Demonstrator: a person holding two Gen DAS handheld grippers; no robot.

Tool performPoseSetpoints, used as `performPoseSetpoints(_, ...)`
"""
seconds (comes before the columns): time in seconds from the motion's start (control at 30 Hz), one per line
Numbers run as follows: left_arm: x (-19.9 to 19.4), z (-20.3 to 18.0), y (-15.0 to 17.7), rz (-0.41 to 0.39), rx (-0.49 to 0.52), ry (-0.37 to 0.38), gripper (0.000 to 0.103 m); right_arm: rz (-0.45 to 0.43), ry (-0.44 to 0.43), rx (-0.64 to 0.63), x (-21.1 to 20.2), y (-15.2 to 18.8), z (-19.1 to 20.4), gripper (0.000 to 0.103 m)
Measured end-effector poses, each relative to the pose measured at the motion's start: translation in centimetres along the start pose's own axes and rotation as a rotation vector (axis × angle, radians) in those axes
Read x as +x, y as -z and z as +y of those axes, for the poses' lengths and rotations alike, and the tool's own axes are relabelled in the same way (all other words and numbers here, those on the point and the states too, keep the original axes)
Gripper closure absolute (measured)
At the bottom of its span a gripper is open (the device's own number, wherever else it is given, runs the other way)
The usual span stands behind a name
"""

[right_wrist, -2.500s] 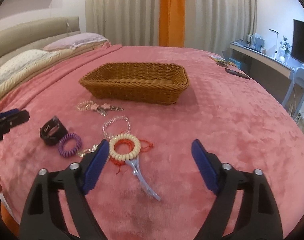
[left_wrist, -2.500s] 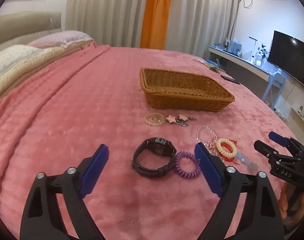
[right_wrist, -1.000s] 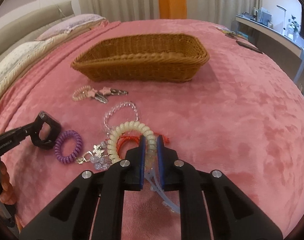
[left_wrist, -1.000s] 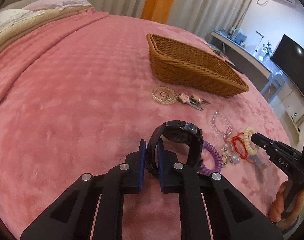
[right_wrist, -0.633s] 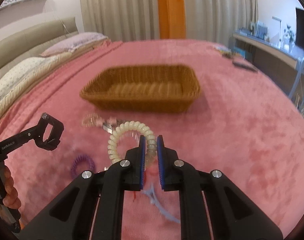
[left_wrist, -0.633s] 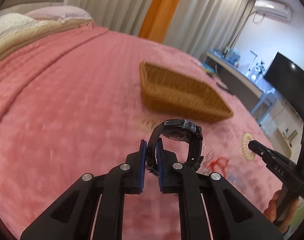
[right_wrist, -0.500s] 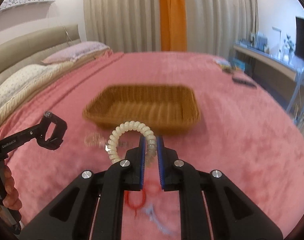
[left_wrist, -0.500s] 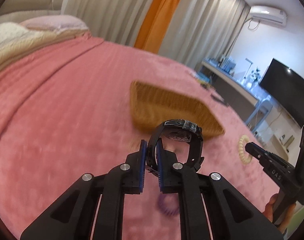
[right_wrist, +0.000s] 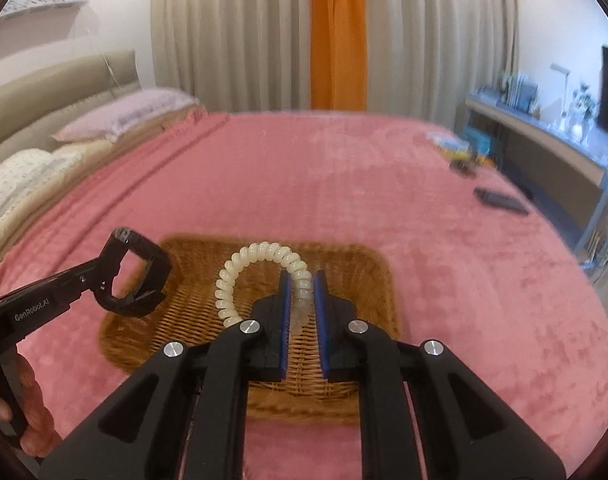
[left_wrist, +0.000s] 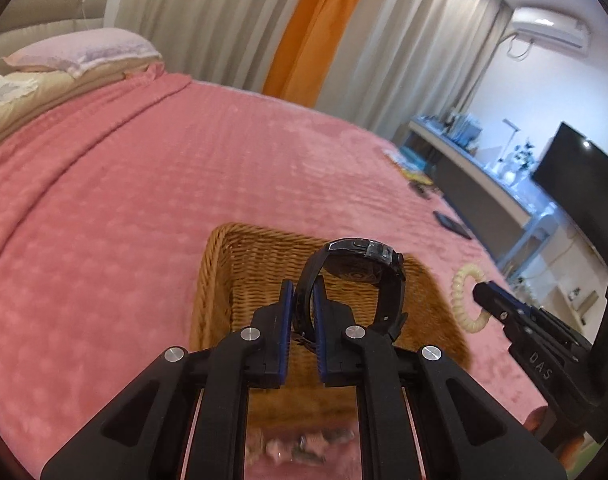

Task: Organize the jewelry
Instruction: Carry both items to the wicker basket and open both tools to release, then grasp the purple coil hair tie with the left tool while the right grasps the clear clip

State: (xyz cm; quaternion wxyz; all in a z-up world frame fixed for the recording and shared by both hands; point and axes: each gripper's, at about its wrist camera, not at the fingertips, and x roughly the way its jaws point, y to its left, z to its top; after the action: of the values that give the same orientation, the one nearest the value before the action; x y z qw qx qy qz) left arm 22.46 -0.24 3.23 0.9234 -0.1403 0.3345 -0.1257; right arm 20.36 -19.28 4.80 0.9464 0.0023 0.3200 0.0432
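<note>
My left gripper (left_wrist: 303, 292) is shut on the strap of a black watch (left_wrist: 360, 264) and holds it above the wicker basket (left_wrist: 224, 276). My right gripper (right_wrist: 303, 288) is shut on a cream spiral hair tie (right_wrist: 256, 258) and holds it over the same basket (right_wrist: 368, 280). In the right wrist view the left gripper with the watch (right_wrist: 138, 276) hangs over the basket's left end. In the left wrist view the right gripper with the hair tie (left_wrist: 466, 300) is at the basket's right side.
The basket sits on a pink bed cover (left_wrist: 124, 200). Blurred small jewelry pieces (left_wrist: 300, 446) lie on the cover near the basket's front. A dark phone-like object (right_wrist: 500, 200) lies at the bed's far right. Pillows (right_wrist: 124, 116) are at the left.
Both grippers closed on their items, lifted them off the cover and carried them forward, so that they now hang over the basket.
</note>
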Motion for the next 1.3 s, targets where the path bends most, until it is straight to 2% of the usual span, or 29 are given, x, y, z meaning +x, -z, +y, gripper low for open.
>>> performPoseSetpoints(0.2,5.0,1.0,0.3,0.093,-0.012,-0.068,0.095,0.154,0.034,-0.026,6.4,0.5,-0.1,0.093)
performPoseSetpoints(0.3,6.4,0.9,1.1,0.128,0.006,-0.101,0.095,0.207,0.026,-0.015,7.9,1.4,-0.4,0.093)
performPoseSetpoints(0.43,6.9,0.9,1.7,0.15,0.017,-0.133,0.089,0.26,0.027,-0.015,9.1,2.3,-0.4,0.093)
performPoseSetpoints(0.5,6.1,0.6,1.7,0.129,0.034,-0.131,0.089,0.265,0.012,0.004,9.0,2.4,-0.7,0.092)
performPoseSetpoints(0.53,5.3,0.3,1.6,0.112,0.049,-0.119,0.082,0.261,0.007,0.008,8.7,2.4,-0.8,0.091)
performPoseSetpoints(0.57,4.5,0.0,1.4,0.096,0.058,-0.103,0.074,0.253,0.001,0.012,8.2,2.4,-0.8,0.088)
performPoseSetpoints(0.6,3.5,-0.2,1.3,0.078,0.066,-0.088,0.072,0.241,-0.01,0.018,7.5,2.3,-0.9,0.084)
performPoseSetpoints(0.73,-0.9,-1.2,1.4,0.012,0.098,-0.033,0.068,0.189,-0.051,0.033,4.1,2.1,-1.2,0.078)
performPoseSetpoints(0.87,-6.4,-1.8,1.7,-0.08,0.119,-0.013,0.058,0.109,-0.09,0.041,-1.1,2.4,-1.0,0.05)
performPoseSetpoints(0.93,-8.8,-2.0,2.0,-0.111,0.138,-0.005,0.054,0.066,-0.11,0.027,-3.9,2.7,-0.7,0.049)
performPoseSetpoints(1.0,-11.3,-2.3,2.8,-0.137,0.152,0.007,0.047,0.014,-0.104,0.0,-7.3,4.0,-0.3,0.049)
performPoseSetpoints(1.07,-13.6,-2.4,4.2,-0.167,0.162,0.017,0.033,-0.023,-0.103,-0.016,-9.7,5.4,0.0,0.049)
performPoseSetpoints(1.2,-16.7,-2.6,7.4,-0.203,0.194,0.008,0.033,-0.07,-0.089,-0.03,-13.7,9.6,0.2,0.049)
performPoseSetpoints(1.3,-17.6,-2.4,10.4,-0.185,0.214,-0.012,0.033,-0.095,-0.095,-0.027,-15.5,12.8,0.0,0.049)
